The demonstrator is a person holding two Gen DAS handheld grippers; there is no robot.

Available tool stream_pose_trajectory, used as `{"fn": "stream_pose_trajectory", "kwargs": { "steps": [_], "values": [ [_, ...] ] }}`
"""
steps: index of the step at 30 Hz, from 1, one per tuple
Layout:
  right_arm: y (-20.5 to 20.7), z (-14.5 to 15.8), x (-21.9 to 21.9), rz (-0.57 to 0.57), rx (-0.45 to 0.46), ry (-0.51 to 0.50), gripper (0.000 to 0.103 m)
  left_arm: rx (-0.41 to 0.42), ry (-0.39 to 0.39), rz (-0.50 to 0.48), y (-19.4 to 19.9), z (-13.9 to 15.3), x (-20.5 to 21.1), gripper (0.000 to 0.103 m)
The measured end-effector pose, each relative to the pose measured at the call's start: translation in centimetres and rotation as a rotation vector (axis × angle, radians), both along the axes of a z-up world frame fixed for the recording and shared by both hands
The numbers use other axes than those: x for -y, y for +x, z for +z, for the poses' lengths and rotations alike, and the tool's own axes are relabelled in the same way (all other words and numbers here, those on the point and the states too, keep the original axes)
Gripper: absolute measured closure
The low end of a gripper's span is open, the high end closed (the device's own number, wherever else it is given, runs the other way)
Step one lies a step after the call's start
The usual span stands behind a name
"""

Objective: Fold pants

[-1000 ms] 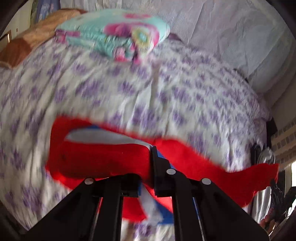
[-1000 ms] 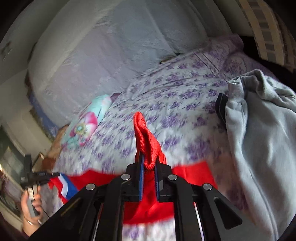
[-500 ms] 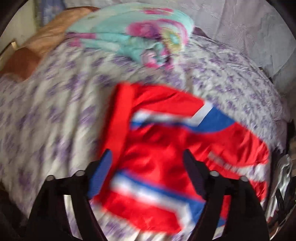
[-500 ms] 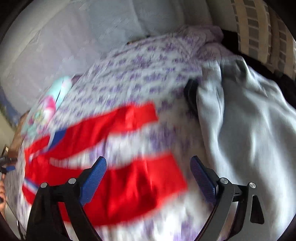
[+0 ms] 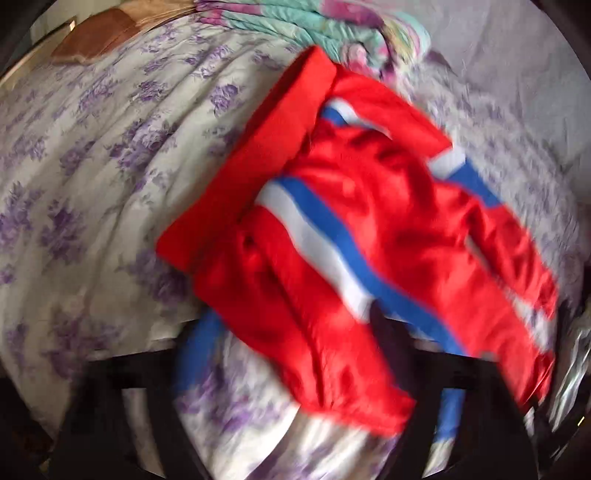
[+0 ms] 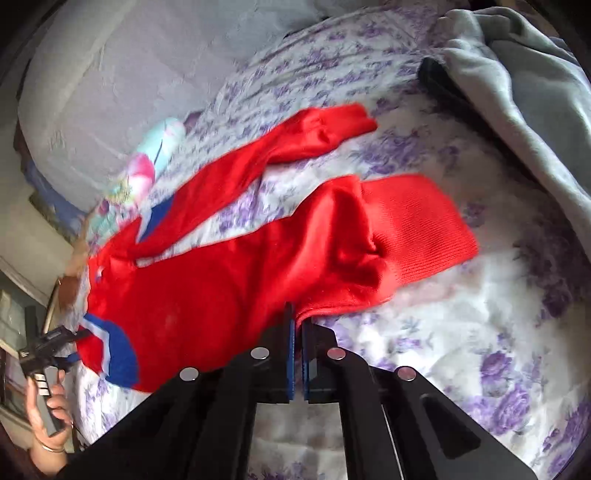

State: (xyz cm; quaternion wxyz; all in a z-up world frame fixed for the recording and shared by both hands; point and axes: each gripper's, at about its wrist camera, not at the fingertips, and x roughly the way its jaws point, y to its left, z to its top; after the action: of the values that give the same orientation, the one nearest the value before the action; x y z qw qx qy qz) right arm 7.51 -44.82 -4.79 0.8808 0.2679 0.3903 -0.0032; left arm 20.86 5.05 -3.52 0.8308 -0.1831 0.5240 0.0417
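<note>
Red pants (image 5: 369, 229) with blue and white side stripes lie spread on the flowered bedspread (image 5: 92, 147). In the left wrist view the waistband runs from upper middle to centre left; my left gripper (image 5: 314, 362) is open, its blurred blue-padded fingers (image 5: 192, 350) wide apart, the waist end of the pants between them. In the right wrist view the pants (image 6: 221, 288) lie with legs apart, cuffs to the right. My right gripper (image 6: 297, 325) is shut on the near leg's lower edge. The left gripper (image 6: 48, 347) shows at lower left by the waist.
A folded teal and pink cloth (image 5: 332, 26) lies past the waistband. A grey garment (image 6: 517, 92) and a dark object (image 6: 443, 85) lie at the bed's right side. A brown cushion (image 5: 96, 40) sits far left. A pale lilac sheet (image 6: 129, 74) hangs behind the bed.
Both grippers let go of the pants, which dropped flat on the bed. The left stays open over the waist. The right has shut again on the near leg's edge.
</note>
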Motion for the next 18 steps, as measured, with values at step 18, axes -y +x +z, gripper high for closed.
{"fn": "stream_pose_trajectory", "kwargs": {
  "steps": [18],
  "values": [
    [-8.8, 2.5, -1.8, 0.106, -0.038, 0.000, 0.085, 0.055, 0.110, -0.048, -6.2, 1.2, -3.0, 0.080]
  ]
}}
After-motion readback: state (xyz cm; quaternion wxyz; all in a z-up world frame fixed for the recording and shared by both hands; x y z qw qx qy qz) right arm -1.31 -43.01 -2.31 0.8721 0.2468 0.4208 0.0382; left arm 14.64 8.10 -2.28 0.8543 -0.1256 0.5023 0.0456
